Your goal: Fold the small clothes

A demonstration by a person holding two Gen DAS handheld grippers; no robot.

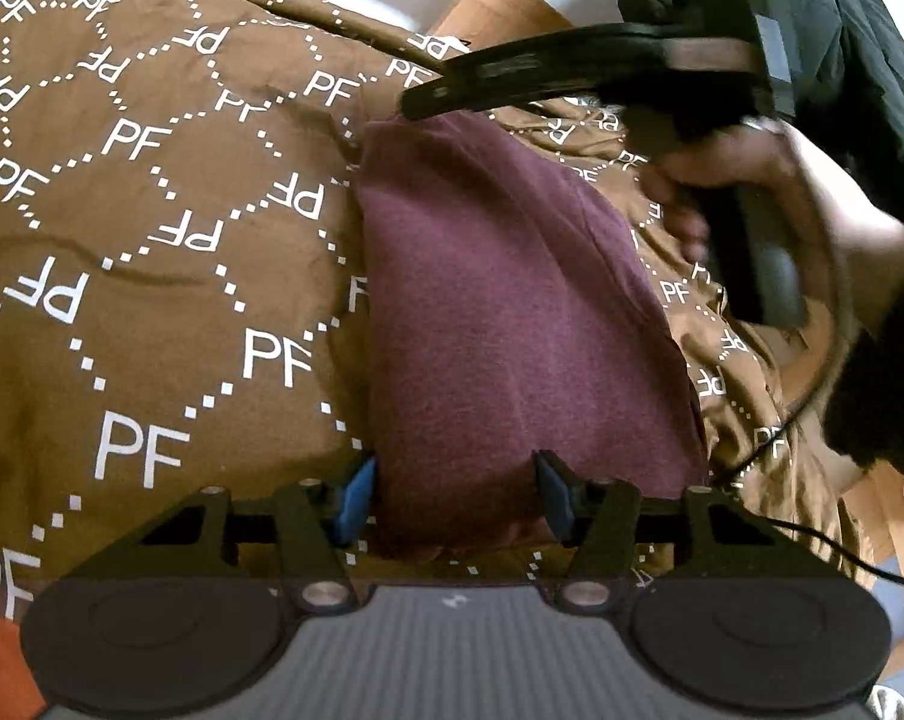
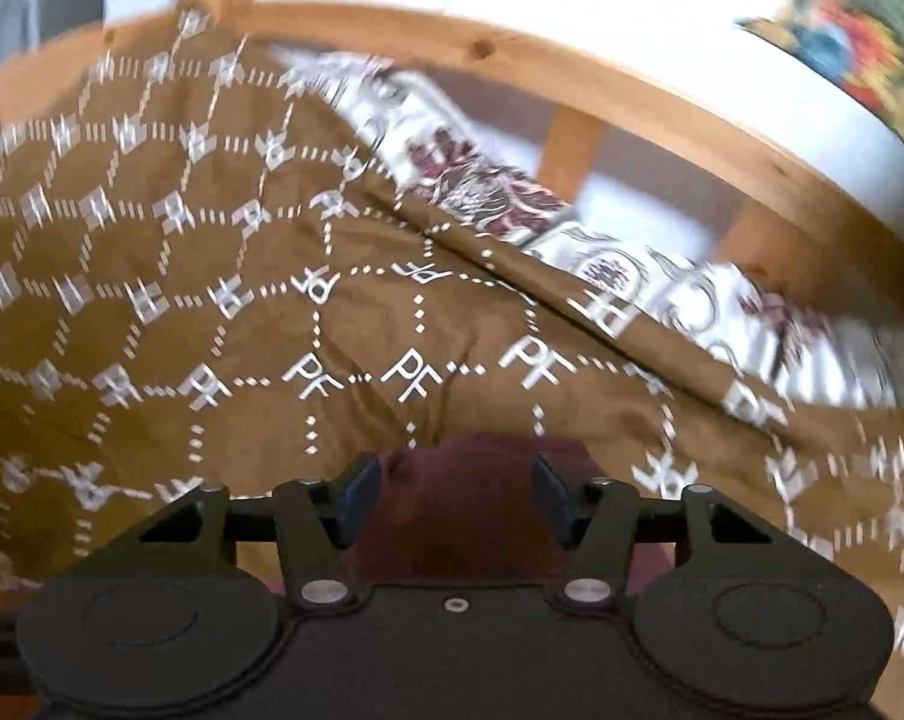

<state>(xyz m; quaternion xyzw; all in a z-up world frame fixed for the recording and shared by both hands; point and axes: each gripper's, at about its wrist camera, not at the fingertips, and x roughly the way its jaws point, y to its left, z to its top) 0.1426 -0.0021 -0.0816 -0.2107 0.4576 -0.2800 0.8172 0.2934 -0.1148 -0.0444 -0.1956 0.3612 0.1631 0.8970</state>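
The maroon garment (image 1: 512, 312) lies folded into a long strip on the brown bedspread (image 1: 152, 210) printed with white "PF" lettering. The left hand-held gripper (image 1: 455, 495) stands part-way open over the strip's near end; its blue pads (image 1: 356, 498) sit on either side of the cloth with a visible gap, so nothing is clamped. From this gripper the strip runs straight ahead, its far end lying under the tip of the right hand-held gripper (image 1: 428, 99), which a hand (image 1: 752, 198) holds at upper right. In the right wrist view the picture is motion-blurred; the right hand-held gripper (image 2: 455, 501) shows its fingers (image 2: 551, 501) also part-way apart, with maroon cloth (image 2: 470, 510) between and below them, and I cannot tell whether the pads press on it. To the left of both grippers the bedspread spreads wide and unobstructed. Ahead and right of the right gripper the bedspread's edge (image 2: 572, 294) is turned back over a white floral sheet (image 2: 482, 186), with the wooden bed frame (image 2: 572, 78) beyond. A dark jacket (image 1: 842, 30) sits at far right, and a black cable (image 1: 812, 525) trails off right of the left gripper.
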